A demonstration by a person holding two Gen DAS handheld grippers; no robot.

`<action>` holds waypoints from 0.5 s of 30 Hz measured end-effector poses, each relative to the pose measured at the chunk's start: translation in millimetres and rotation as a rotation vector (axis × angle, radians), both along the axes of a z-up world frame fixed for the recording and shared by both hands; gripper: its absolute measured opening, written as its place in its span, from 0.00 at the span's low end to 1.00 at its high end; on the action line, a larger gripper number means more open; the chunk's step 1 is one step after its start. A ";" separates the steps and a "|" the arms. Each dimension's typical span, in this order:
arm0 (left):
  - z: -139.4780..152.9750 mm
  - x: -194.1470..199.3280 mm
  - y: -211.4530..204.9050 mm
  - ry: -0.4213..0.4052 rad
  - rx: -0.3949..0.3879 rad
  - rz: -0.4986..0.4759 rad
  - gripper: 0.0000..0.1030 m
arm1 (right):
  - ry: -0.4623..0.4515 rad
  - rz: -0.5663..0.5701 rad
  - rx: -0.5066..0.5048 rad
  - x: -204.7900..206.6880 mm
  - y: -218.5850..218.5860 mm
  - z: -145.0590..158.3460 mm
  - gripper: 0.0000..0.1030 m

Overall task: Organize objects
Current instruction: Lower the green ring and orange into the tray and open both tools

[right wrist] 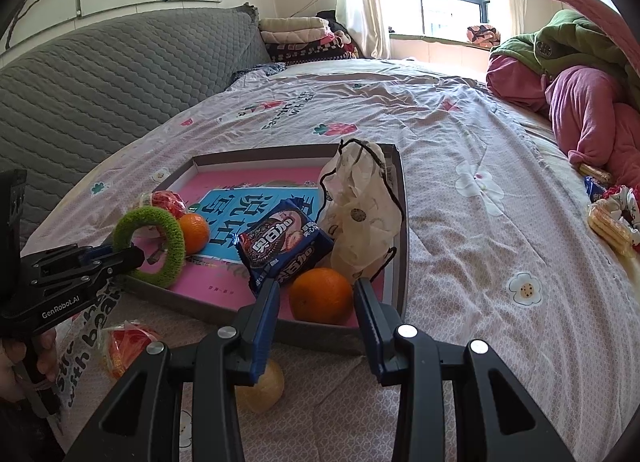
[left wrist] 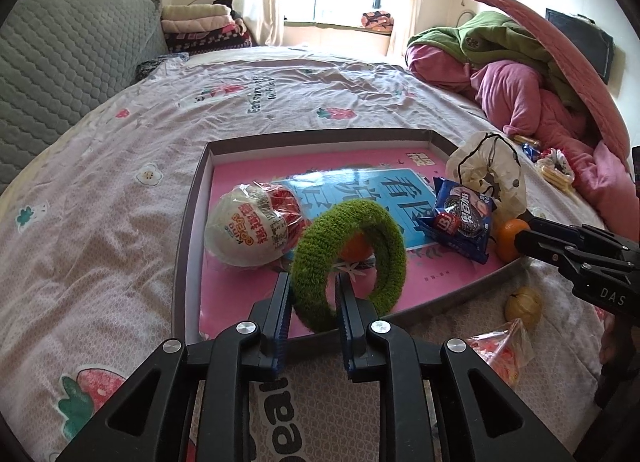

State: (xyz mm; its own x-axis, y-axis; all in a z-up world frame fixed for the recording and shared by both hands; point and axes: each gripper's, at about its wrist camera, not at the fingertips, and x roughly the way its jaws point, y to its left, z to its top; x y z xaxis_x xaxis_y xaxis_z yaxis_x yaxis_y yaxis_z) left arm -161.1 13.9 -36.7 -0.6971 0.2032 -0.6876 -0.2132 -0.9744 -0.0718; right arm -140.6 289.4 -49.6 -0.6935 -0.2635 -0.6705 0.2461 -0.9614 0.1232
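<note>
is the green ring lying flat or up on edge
On edge: the green ring stands upright over the tray, its lower rim between the left gripper's fingers.

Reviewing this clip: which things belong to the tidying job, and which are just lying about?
Job:
- tray
- green ring in the left claw
- cookie pack
- oranges
- wrapped ball
- cloth pouch
- right claw

Lying about:
- clothes pile
- folded blankets
- headboard
</note>
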 end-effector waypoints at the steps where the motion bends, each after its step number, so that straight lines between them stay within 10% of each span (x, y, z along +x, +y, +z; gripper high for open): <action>1: 0.4 1.0 -0.7 0.001 -0.001 0.001 0.23 | -0.001 0.000 -0.002 0.1 0.0 0.2 0.38; 15: 4.8 13.4 -1.5 0.028 -0.020 0.018 0.33 | 0.002 0.010 -0.018 4.5 -0.4 3.5 0.38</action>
State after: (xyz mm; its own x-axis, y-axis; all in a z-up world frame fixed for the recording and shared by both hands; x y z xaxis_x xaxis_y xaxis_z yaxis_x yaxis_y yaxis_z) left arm -147.7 12.4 -31.9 -0.7194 0.1764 -0.6719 -0.1967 -0.9794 -0.0464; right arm -136.1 289.0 -46.2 -0.6918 -0.2824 -0.6645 0.2559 -0.9565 0.1401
